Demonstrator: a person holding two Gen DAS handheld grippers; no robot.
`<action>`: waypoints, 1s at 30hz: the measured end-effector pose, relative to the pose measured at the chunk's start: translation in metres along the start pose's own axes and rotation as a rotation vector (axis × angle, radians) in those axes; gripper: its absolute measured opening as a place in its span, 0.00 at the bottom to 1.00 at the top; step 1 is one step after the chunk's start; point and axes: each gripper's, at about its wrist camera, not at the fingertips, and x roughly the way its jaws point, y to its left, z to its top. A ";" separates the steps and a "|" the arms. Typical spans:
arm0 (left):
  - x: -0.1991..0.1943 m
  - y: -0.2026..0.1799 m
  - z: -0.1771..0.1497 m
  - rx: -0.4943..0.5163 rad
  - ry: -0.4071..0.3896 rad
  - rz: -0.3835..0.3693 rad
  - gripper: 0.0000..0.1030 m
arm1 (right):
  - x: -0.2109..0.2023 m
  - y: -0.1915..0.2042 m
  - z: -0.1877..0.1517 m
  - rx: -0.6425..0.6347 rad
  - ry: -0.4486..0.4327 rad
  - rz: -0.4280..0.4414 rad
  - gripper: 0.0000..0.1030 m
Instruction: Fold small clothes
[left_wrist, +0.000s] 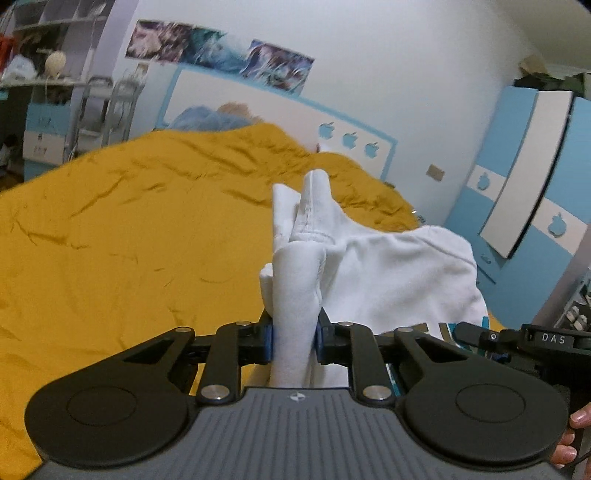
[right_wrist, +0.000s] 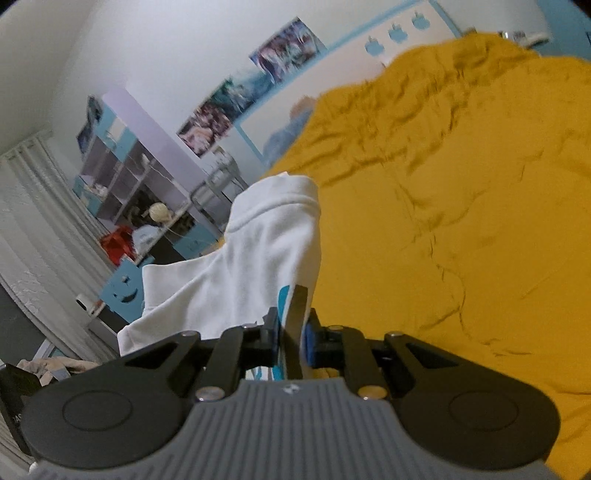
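Bed: I see a mustard-yellow cover (left_wrist: 129, 229), wrinkled, filling most of both my wrist views (right_wrist: 461, 221).
Wardrobe: blue and white doors (left_wrist: 524, 177) stand at the right of my left view, beyond the bed.
Shelving: an open unit (right_wrist: 122, 173) with clutter sits at the left of my right view, against the wall.
Garment: a small white shirt (left_wrist: 388, 273) with a teal print hangs lifted above the cover, strung between my two tools; in my right view its ribbed hem (right_wrist: 273, 206) stands up ahead of the fingers.
Left gripper (left_wrist: 294, 338): fingers clamped on a bunched white fold of the shirt, which rises upright out of the pads.
Right gripper (right_wrist: 291, 339): fingers pinched on a thin edge of the shirt beside the teal print.
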 end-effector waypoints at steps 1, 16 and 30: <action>-0.005 -0.011 0.002 0.013 -0.009 -0.007 0.21 | -0.018 0.003 0.000 -0.009 -0.017 0.006 0.08; -0.090 -0.094 -0.032 0.059 0.023 -0.130 0.21 | -0.219 0.019 -0.021 -0.053 -0.080 -0.016 0.08; -0.047 -0.061 -0.076 -0.006 0.202 -0.083 0.21 | -0.213 -0.028 -0.071 0.002 0.086 -0.099 0.08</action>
